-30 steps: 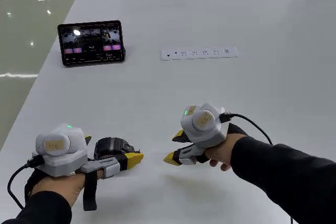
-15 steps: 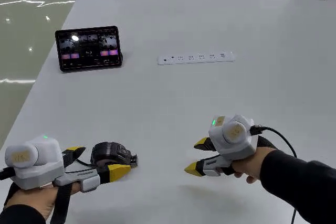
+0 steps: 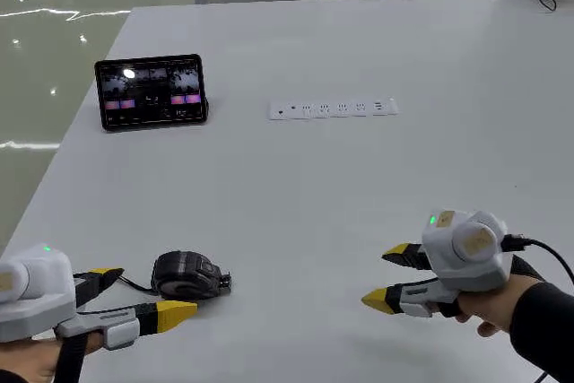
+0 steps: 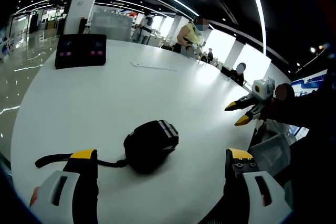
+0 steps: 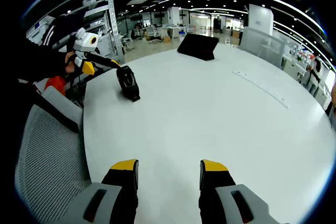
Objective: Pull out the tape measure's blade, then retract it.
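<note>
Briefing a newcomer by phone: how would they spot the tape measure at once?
On the white table, skip the tablet and power strip at the far side and look to the near left edge. Just ahead of the left tool lies the tape measure: a squat black case trailing a strap.

Head view downward; tool views share tape measure (image 4: 151,144).

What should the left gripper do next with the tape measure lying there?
Probably ease the left gripper back a little more. Its jaws are open and the tape measure lies free on the table, no blade showing, though a second ago that gripper was closed around it. The right gripper, also open, is well off to the side, so the job looks done.
</note>
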Demonstrator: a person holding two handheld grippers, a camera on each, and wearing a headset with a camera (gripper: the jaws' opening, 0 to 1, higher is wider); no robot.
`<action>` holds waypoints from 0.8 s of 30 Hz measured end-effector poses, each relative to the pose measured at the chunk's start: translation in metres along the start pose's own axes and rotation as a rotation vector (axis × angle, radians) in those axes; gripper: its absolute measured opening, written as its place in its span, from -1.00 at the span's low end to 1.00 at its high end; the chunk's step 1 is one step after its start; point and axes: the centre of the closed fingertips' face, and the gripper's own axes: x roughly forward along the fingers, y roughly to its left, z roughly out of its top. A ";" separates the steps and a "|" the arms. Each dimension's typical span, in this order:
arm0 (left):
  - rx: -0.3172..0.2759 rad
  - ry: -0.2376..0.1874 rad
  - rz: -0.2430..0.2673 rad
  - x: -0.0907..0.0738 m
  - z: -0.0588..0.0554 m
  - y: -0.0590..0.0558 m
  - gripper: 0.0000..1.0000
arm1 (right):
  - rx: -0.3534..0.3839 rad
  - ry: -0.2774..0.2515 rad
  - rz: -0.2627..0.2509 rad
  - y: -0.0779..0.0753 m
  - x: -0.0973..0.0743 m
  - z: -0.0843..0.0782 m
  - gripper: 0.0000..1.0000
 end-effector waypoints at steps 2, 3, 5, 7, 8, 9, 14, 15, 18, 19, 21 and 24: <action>-0.001 -0.009 0.011 -0.005 0.002 0.003 0.99 | 0.019 0.000 -0.009 -0.003 -0.007 -0.007 -0.10; 0.005 -0.007 0.004 -0.007 0.002 0.002 0.99 | 0.029 -0.002 -0.017 -0.005 -0.010 -0.009 -0.09; 0.008 -0.023 0.004 -0.011 0.006 0.002 0.99 | 0.051 -0.009 -0.035 -0.008 -0.017 -0.014 -0.06; 0.030 -0.036 0.007 -0.015 0.009 0.004 0.99 | 0.072 -0.020 -0.050 -0.013 -0.024 -0.017 -0.04; 0.049 -0.043 0.012 -0.016 0.011 0.005 0.99 | 0.080 -0.026 -0.056 -0.015 -0.027 -0.018 -0.04; 0.074 -0.032 0.030 -0.018 0.011 0.009 0.99 | 0.086 -0.030 -0.064 -0.017 -0.031 -0.020 -0.03; 0.099 0.008 -0.006 -0.023 0.004 0.004 0.99 | 0.105 -0.020 -0.106 -0.031 -0.047 -0.037 -0.01; 0.110 0.007 -0.006 -0.023 0.004 0.004 0.99 | 0.117 -0.020 -0.110 -0.033 -0.050 -0.040 0.00; 0.134 -0.008 -0.004 -0.027 0.006 0.004 0.99 | 0.136 -0.019 -0.122 -0.037 -0.057 -0.049 0.05; 0.121 -0.018 -0.002 -0.028 0.007 0.005 0.99 | 0.146 -0.020 -0.127 -0.038 -0.060 -0.052 0.06; 0.128 -0.047 0.039 -0.029 0.012 0.012 0.99 | 0.159 -0.017 -0.136 -0.038 -0.063 -0.056 0.07; 0.118 -0.053 0.034 -0.032 0.010 0.012 0.99 | 0.169 -0.014 -0.140 -0.038 -0.067 -0.062 0.10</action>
